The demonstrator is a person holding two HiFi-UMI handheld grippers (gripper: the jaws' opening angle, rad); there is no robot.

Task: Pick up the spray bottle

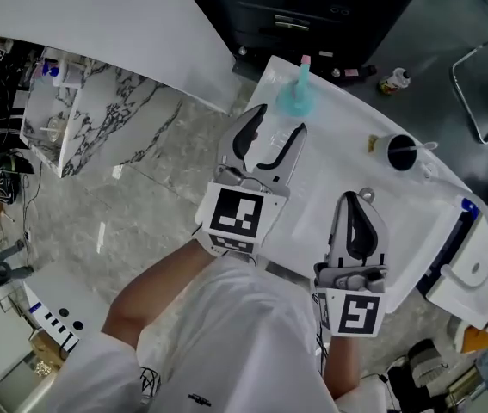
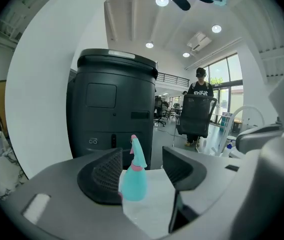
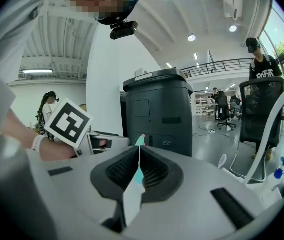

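One light, stiff, probably slick plastic spray bottle [image 1: 297, 93] is seen upright on the worktop [image 1: 330, 157] at twelve o'clock of the left gripper [image 1: 278, 124], whose fingers [image 2: 104, 176] are spread wide and empty, and it is best taken round its body, while the right gripper [image 1: 363, 198] is closed on nothing.

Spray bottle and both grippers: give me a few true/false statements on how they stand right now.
1. The left gripper has its jaws apart. True.
2. The spray bottle lies on its side. False: it stands upright on the white table.
3. The right gripper grips the spray bottle. False: its jaws are together with nothing between them.
4. The left gripper points toward the spray bottle. True.
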